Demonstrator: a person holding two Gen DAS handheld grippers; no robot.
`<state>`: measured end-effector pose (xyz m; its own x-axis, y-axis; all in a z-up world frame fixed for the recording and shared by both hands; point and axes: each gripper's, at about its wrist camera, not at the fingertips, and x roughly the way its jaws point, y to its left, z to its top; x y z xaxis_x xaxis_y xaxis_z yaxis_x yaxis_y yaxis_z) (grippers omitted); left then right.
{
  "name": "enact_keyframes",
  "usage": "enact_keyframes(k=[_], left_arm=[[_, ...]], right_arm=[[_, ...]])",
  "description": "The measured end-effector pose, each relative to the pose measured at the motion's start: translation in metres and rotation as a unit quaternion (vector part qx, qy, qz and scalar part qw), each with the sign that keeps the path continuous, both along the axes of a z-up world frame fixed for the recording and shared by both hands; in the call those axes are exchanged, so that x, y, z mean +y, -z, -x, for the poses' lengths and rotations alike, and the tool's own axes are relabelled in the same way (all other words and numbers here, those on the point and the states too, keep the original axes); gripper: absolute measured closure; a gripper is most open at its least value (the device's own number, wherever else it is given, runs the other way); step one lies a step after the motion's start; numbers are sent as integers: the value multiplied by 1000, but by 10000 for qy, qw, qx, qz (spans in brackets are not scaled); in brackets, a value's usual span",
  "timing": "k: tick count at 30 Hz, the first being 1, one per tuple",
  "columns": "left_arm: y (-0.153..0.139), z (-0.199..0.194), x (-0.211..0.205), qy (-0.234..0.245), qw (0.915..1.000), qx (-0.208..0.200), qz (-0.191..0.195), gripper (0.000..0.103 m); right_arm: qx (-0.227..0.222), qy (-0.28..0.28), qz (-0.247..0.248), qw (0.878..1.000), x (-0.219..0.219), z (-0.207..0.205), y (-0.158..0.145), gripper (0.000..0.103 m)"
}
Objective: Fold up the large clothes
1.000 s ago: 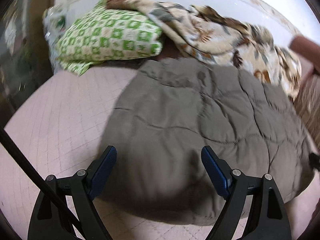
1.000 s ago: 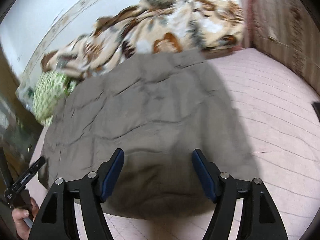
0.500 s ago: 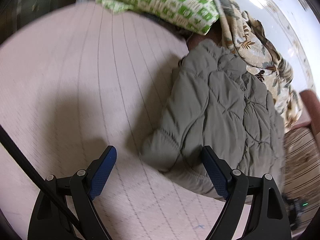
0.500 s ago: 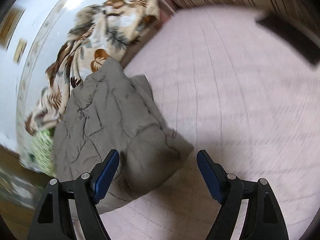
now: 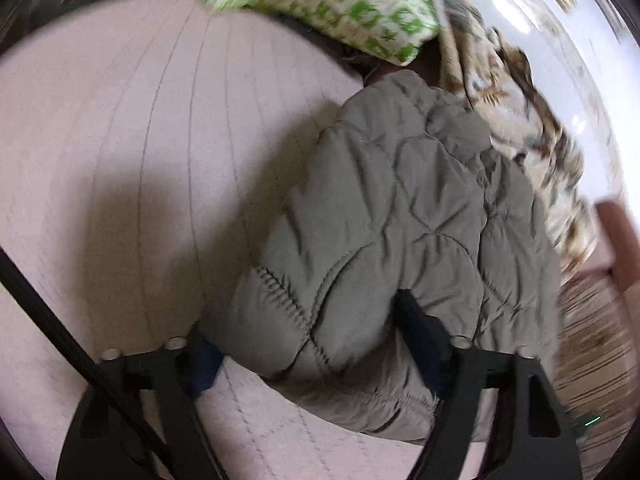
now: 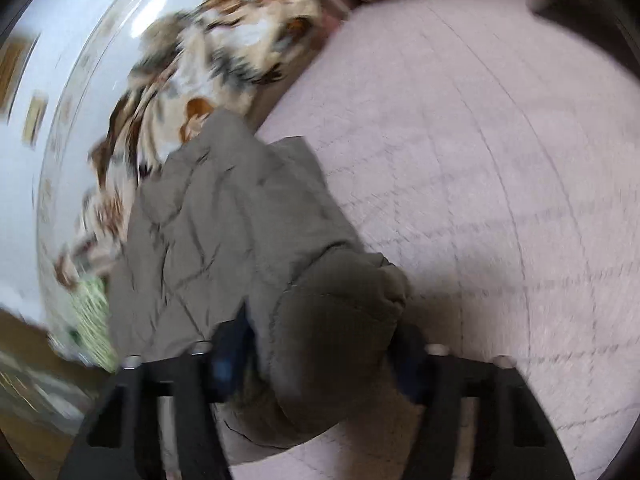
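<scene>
On pink bedspread (image 5: 140, 160): left gripper (image 5: 308, 344), right gripper (image 6: 324, 340) jaws closing, grey quilted jacket (image 5: 400, 208) between each.

grey-olive quilted jacket (image 5: 400, 216) folded, flat on pink bedding; near corners bunched between each gripper's fingers

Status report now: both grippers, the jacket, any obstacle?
Left gripper and right gripper closing, grey quilted jacket between jaws. Jacket on pink bedcover. Blanket beyond; nothing blocking.
</scene>
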<state>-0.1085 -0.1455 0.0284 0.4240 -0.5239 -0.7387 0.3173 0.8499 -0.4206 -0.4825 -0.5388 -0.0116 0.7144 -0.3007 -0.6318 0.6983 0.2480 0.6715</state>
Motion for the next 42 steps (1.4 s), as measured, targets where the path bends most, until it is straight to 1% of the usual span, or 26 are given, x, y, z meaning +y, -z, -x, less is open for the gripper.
enact_keyframes(k=[1, 2, 3, 4, 5, 7, 10, 11, 12, 13, 14, 15, 17, 18, 20, 23, 25, 28, 31, 34, 36, 37, 39, 40, 41, 42], left_arm=[[-6, 4, -8, 102, 9990, -293, -327, 38], [-11, 10, -16, 193, 9959, -600, -646, 43], [-16, 17, -25, 282, 9900, -951, -1006, 46], [-19, 23, -33, 363, 9827, -1253, -1317, 46], [-22, 32, -42, 432, 9714, -1619, -1680, 48], [-24, 42, -50, 488, 9567, -2017, -2040, 50], [-30, 49, -49, 494, 9466, -2315, -2190, 52], [-34, 53, -49, 483, 9427, -2434, -2232, 53], [-37, 57, -49, 477, 9365, -2596, -2310, 53], [-41, 63, -49, 463, 9298, -2765, -2383, 53], [-45, 68, -49, 437, 9255, -2885, -2414, 53], [-49, 70, -50, 424, 9248, -2921, -2400, 54], [-59, 77, -39, 416, 9282, -2930, -2254, 54], [-63, 82, -33, 427, 9288, -2944, -2210, 54], [-68, 90, -26, 446, 9301, -2954, -2138, 54], [-71, 109, -6, 453, 9322, -2942, -2060, 54], [-67, 121, 5, 421, 9323, -2938, -2067, 53], [-59, 140, 20, 336, 9359, -2834, -2067, 53], [-49, 150, 30, 344, 9383, -2730, -2096, 50], [-35, 147, 31, 320, 9429, -2486, -2195, 44], [-26, 143, 31, 260, 9448, -2369, -2250, 37], [-23, 142, 31, 200, 9463, -2307, -2257, 35], [-20, 144, 33, 47, 9458, -2310, -2282, 24], [-19, 145, 34, -27, 9458, -2318, -2277, 22], [-19, 145, 36, -75, 9477, -2272, -2240, 20], [-19, 144, 39, -97, 9516, -2182, -2161, 20]], right_arm=[[242, -124, 262, 9993, 4, -4, -7, 57], [642, -314, 687, 9951, 11, -13, -18, 60], [920, -430, 1009, 9897, 16, -19, -24, 62], [1226, -541, 1379, 9813, 24, -25, -31, 65], [1552, -654, 1774, 9696, 34, -33, -38, 68], [2072, -806, 2493, 9426, 53, -43, -48, 70], [2412, -886, 3086, 9158, 68, -47, -57, 72], [2521, -901, 3302, 9051, 74, -47, -61, 72], [2654, -922, 3552, 8916, 82, -47, -64, 72], [2729, -924, 3744, 8814, 89, -46, -68, 73], [2738, -914, 3854, 8765, 93, -43, -72, 73], [2729, -901, 3917, 8741, 96, -43, -76, 73], [2737, -880, 4082, 8664, 105, -33, -83, 73], [2718, -860, 4124, 8652, 108, -30, -87, 73], [2646, -842, 4138, 8670, 113, -23, -94, 73], [2477, -824, 3978, 8796, 120, -6, -100, 73], [2390, -818, 3851, 8876, 127, 5, -98, 73], [2312, -826, 3662, 8976, 142, 24, -90, 72], [2331, -862, 3521, 9024, 150, 35, -80, 72], [2376, -945, 3147, 9141, 146, 38, -62, 71], [2467, -997, 2893, 9195, 139, 35, -48, 69], [2462, -1005, 2756, 9237, 136, 35, -42, 67], [2369, -1006, 2503, 9333, 129, 38, -33, 62], [2273, -970, 2389, 9391, 126, 41, -31, 59], [2144, -912, 2240, 9463, 122, 45, -31, 51], [1958, -829, 2003, 9564, 117, 54, -30, 46]])
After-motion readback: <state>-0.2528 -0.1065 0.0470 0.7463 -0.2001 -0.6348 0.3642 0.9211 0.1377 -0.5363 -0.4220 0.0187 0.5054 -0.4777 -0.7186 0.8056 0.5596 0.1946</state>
